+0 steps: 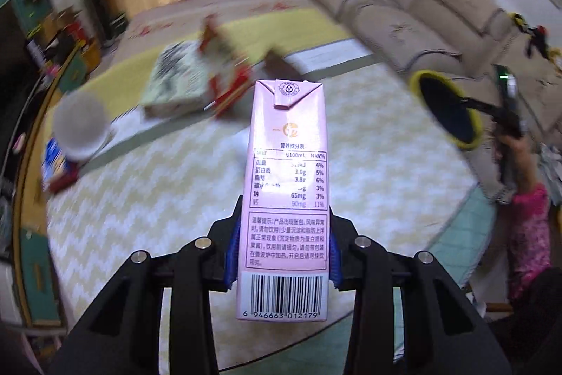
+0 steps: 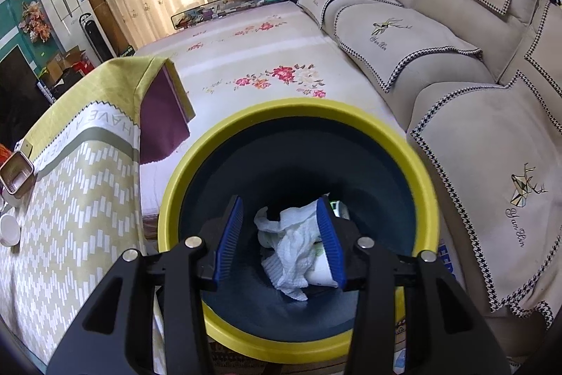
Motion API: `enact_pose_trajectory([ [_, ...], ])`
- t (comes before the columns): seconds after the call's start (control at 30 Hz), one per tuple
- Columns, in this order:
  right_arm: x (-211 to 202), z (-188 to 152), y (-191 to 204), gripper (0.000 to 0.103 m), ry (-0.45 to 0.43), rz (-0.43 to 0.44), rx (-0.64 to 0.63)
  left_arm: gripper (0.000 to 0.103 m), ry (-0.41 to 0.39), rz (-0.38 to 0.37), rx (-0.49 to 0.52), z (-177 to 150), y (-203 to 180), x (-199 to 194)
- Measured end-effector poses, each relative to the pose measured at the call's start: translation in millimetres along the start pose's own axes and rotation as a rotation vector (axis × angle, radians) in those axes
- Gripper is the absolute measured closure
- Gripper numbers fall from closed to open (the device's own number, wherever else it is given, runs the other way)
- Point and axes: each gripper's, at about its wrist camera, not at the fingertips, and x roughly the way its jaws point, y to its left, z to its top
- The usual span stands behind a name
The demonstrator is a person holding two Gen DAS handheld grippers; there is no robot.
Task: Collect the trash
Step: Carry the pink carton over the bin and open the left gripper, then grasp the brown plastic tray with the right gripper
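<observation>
Left wrist view: the left tongs (image 1: 282,255) are clamped on a pink drink carton (image 1: 286,199), blue pads pressing its two narrow sides near the barcode end, the folded top pointing to 12 o'clock above the chevron-patterned worktop (image 1: 368,164). The bin (image 1: 446,109), yellow-rimmed and dark inside, lies at about 2 o'clock from the carton, well apart, carried at the right. Other litter sits blurred at 10 to 11 o'clock on the worktop: a flat printed packet (image 1: 175,79) and a white cup (image 1: 82,125). Right wrist view: the right tongs (image 2: 279,236) stand parted, gripping nothing that can be seen, poised over the bin's mouth (image 2: 298,109); crumpled white tissue (image 2: 291,245) lies between the pads at the bin's bottom, whether touched cannot be told. To do the step well, the carton should probably travel toward 2 o'clock until wholly above the rim, long axis tipped downward, and be released only then; a release short of the rim would likely drop it on the worktop.
</observation>
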Motion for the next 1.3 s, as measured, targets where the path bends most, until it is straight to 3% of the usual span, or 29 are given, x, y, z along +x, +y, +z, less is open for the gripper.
enact_pose_trajectory([
  [0.13, -12, 0, -11, 0.061, -0.021, -0.013, 0.009, 0.065, -0.035, -0.112, 0.09, 30, -51, 1],
  [0.27, -25, -1, -26, 0.061, -0.043, -0.026, 0.024, 0.065, -0.049, -0.191, 0.172, 67, -99, 27],
  [0.47, -40, -6, -55, 0.061, -0.063, -0.055, 0.047, 0.065, 0.021, -0.306, 0.243, 122, -173, 87],
  [0.77, -55, -15, -95, 0.061, -0.074, -0.096, 0.074, 0.065, 0.098, -0.324, 0.336, 178, -272, 184],
  [1.0, -60, -21, -112, 0.061, -0.065, -0.123, 0.093, 0.064, 0.158, -0.318, 0.349, 190, -326, 244],
  [1.03, -60, -22, -113, 0.061, -0.064, -0.126, 0.094, 0.059, 0.155, -0.31, 0.343, 192, -330, 248],
  [1.07, -61, -22, -114, 0.061, -0.062, -0.127, 0.093, 0.041, 0.15, -0.3, 0.336, 192, -330, 250],
  [1.13, -63, -23, -110, 0.061, -0.064, -0.126, 0.089, 0.023, 0.127, -0.293, 0.312, 192, -325, 244],
  [1.3, -61, -25, -98, 0.059, -0.064, -0.108, 0.075, 0.016, 0.045, -0.323, 0.263, 173, -281, 192],
])
